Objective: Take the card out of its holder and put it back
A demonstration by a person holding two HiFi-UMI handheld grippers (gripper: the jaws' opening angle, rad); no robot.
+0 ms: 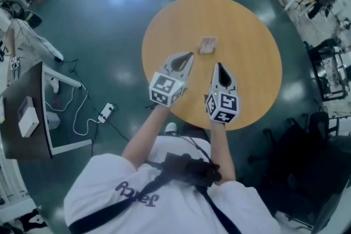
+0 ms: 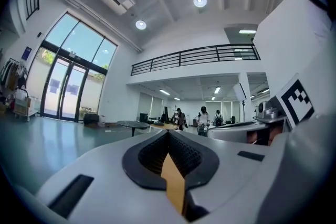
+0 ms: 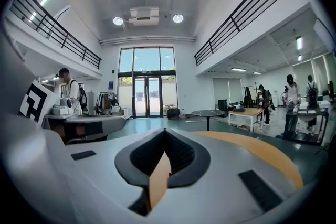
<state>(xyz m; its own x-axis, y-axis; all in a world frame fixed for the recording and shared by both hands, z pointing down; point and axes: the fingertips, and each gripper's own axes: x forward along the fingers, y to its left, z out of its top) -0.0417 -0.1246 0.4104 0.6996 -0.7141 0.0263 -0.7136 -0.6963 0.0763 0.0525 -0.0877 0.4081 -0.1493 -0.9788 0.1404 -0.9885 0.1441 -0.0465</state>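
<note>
Card holder (image 1: 208, 45): a small, flat, pale tan rectangle with a lighter patch on its face. It lies alone on the round wooden table (image 1: 258, 35), just toward 12 o'clock from the table's centre. It is too small to tell the card apart from the sleeve, or to read any print on it.

Seen from the head camera, both grippers hover over the near half of the table, apart from the holder and pointing roughly toward it. The left gripper (image 1: 188, 56) sits at about 7 o'clock from the holder. The right gripper (image 1: 219, 66) sits at about 5 o'clock from it. Each carries a white cube with black square markers at its rear.

In the left gripper view, the black-padded jaws are pressed together at the tips (image 2: 168, 132) with nothing clamped between them. In the right gripper view, the jaws (image 3: 165, 130) are likewise closed tip to tip and grip nothing. The table's curved tan edge shows at 3 o'clock in that view.

On the dark green floor (image 1: 120, 19), at 9 o'clock from the table, lies a white power strip (image 1: 106, 112) with a looping cable.
</note>
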